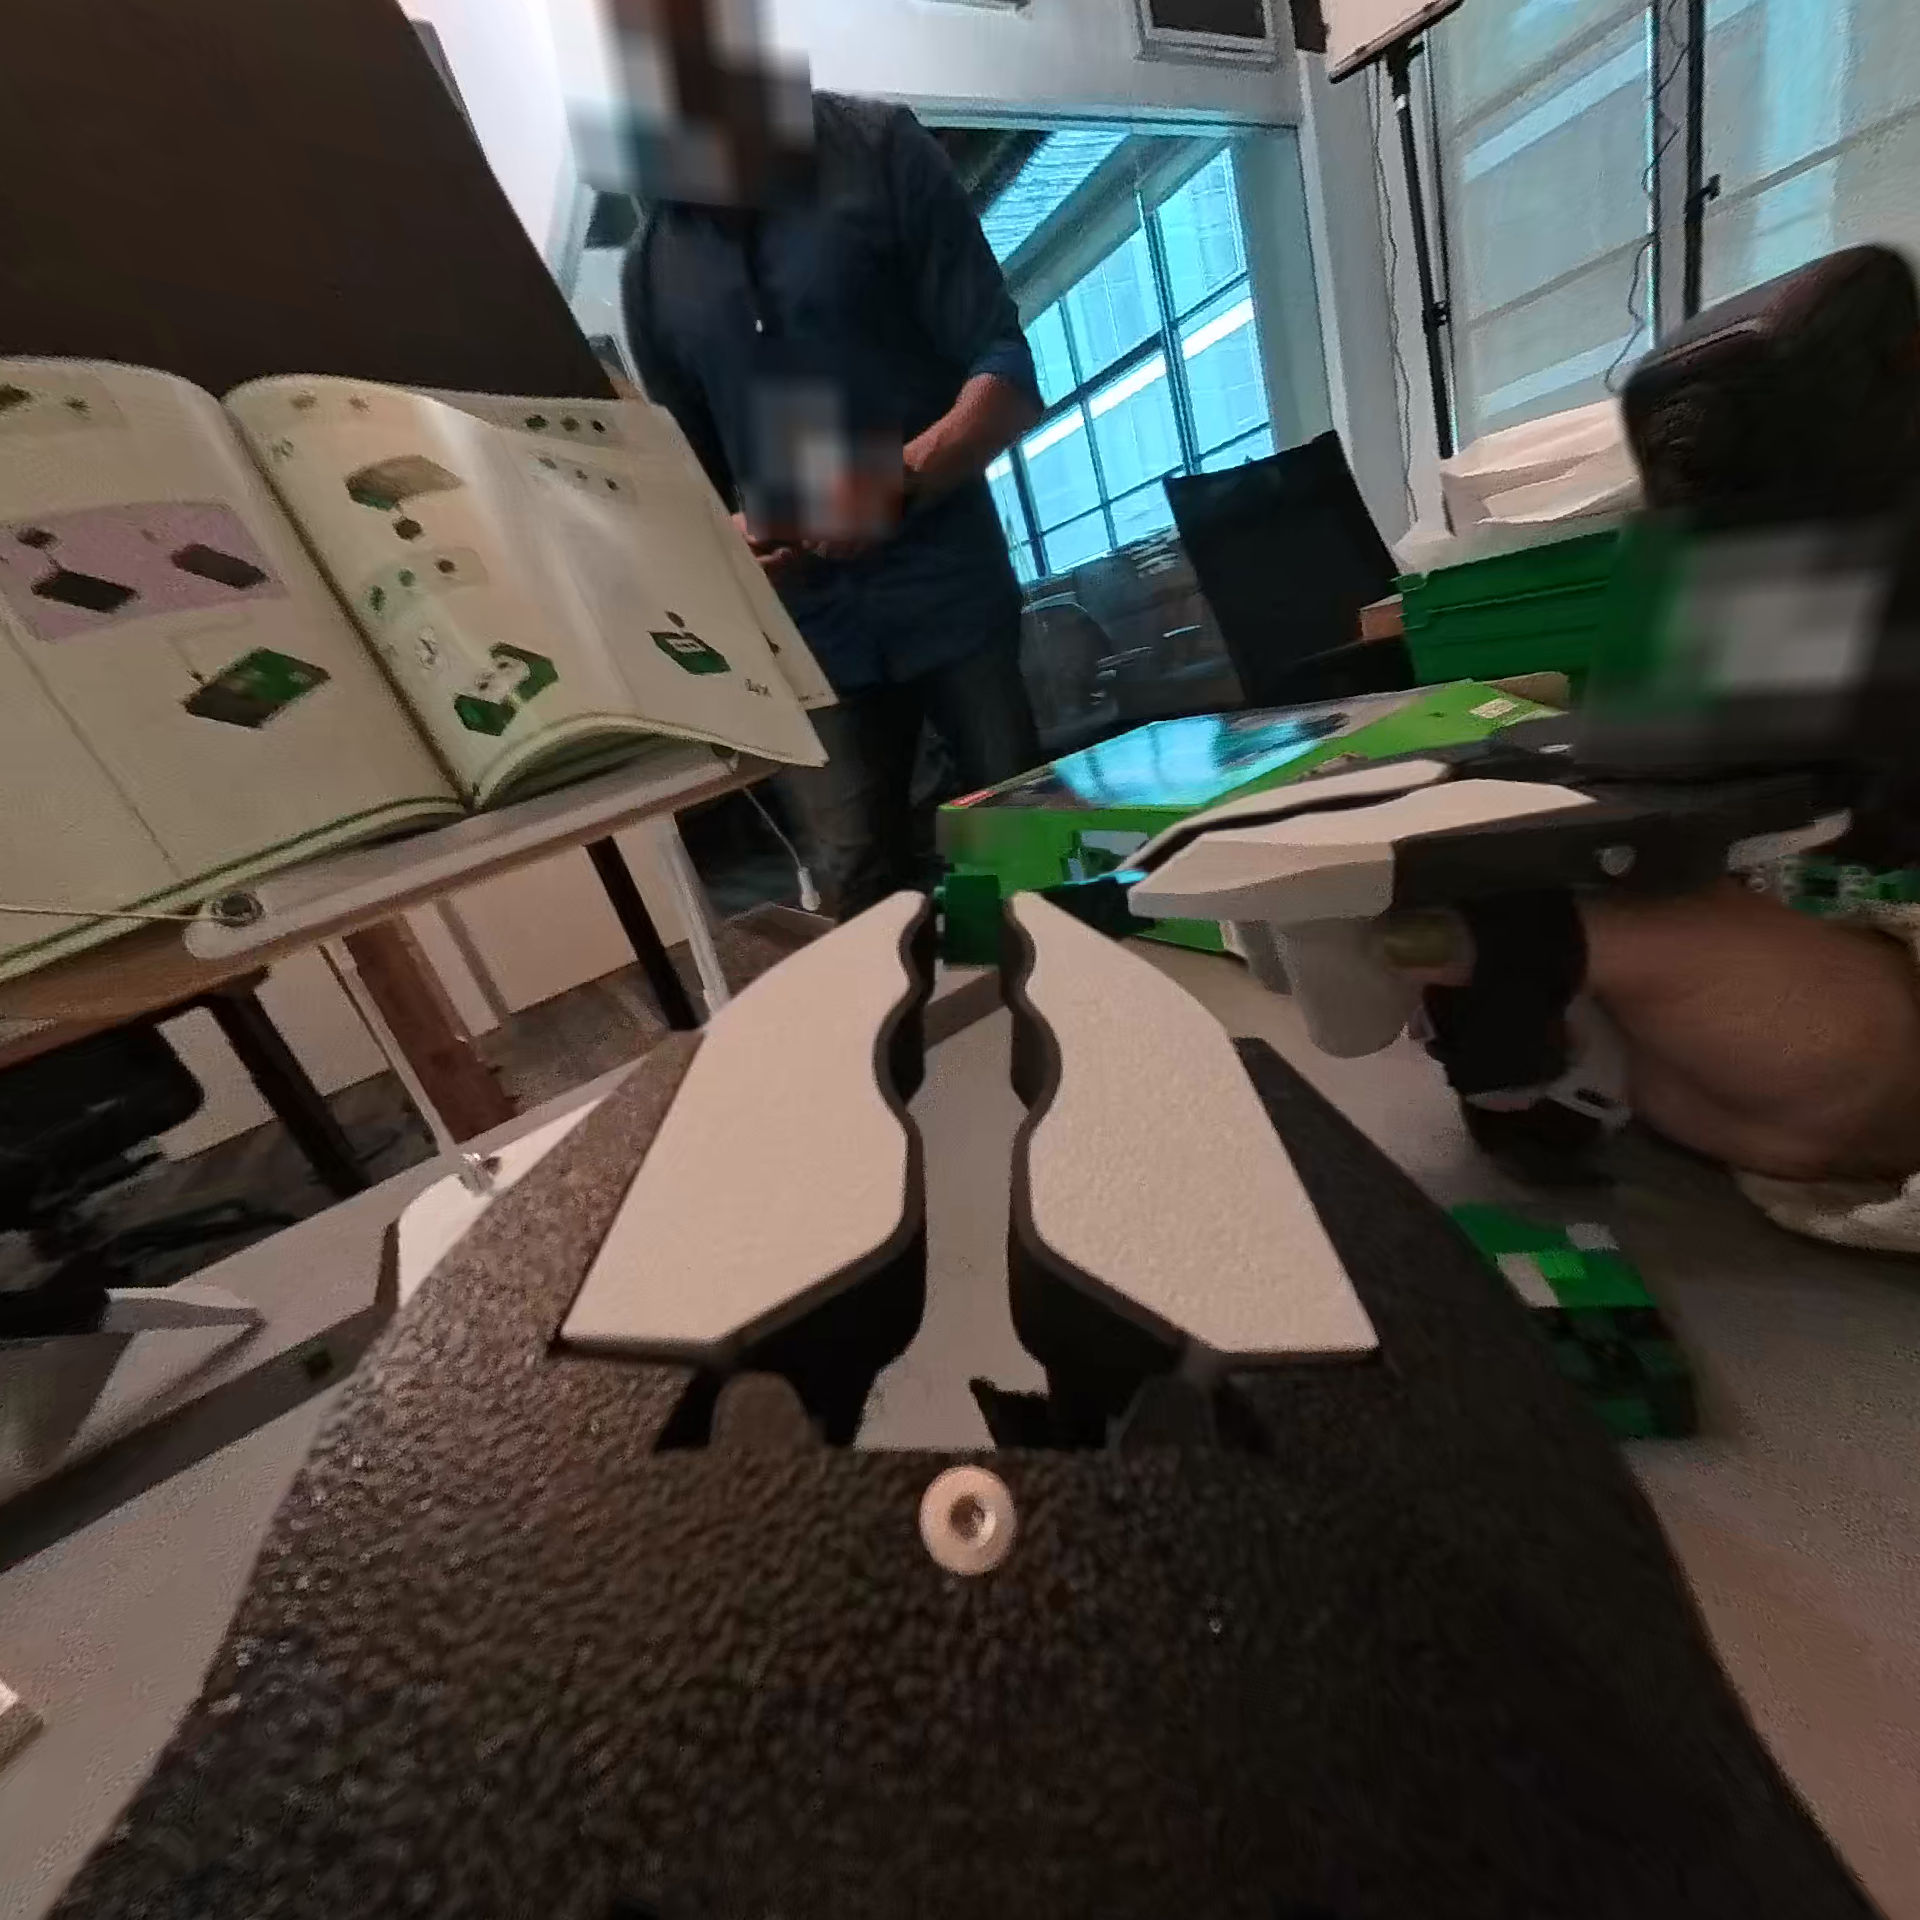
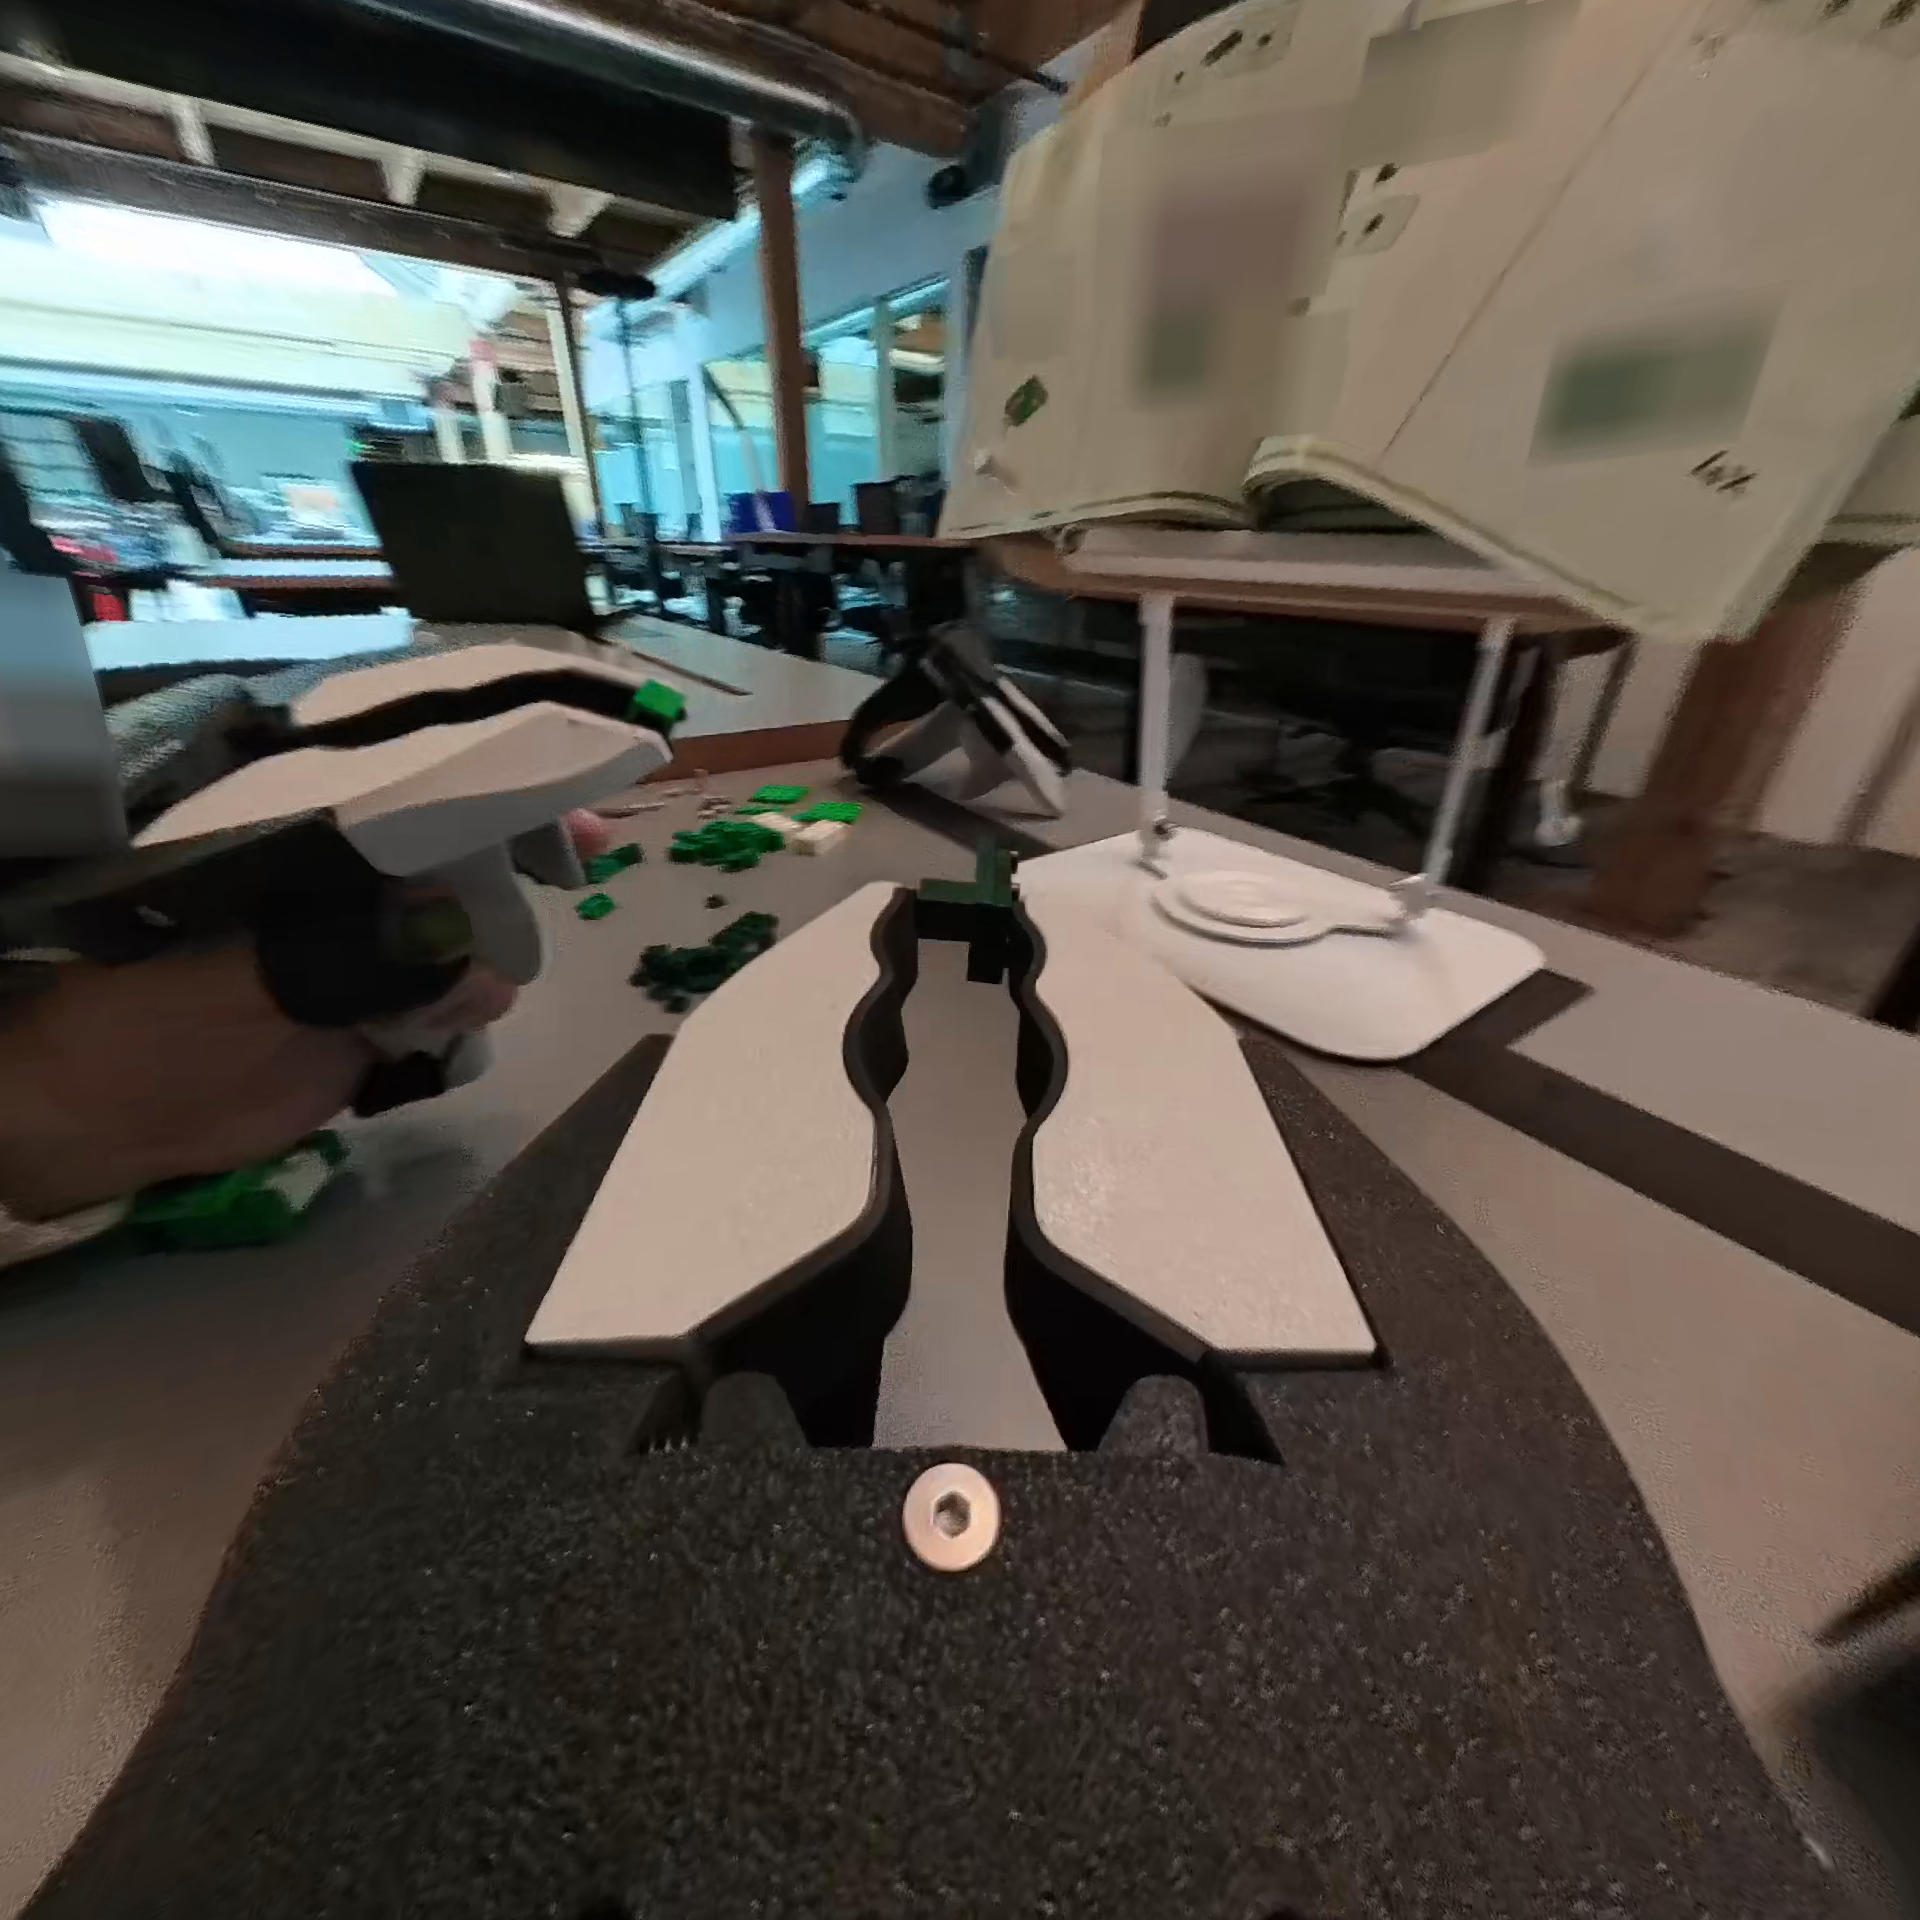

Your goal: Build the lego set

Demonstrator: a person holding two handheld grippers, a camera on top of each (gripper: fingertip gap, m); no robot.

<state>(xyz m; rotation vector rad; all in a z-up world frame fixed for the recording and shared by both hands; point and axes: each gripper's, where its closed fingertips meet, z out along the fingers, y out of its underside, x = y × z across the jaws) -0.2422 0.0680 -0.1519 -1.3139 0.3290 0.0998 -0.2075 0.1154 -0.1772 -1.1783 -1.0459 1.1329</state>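
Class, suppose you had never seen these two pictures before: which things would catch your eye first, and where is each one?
First, the two grippers meeting mid-air: the left gripper pinches a bright green brick at its tips, and the right gripper clamps a dark green piece. Next, the open instruction booklet on its raised stand, and the loose green bricks scattered on the grey table beyond.

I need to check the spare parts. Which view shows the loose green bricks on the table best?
The right wrist view: the loose green bricks lie scattered on the table beyond the left claw. The left wrist view shows none of that pile.
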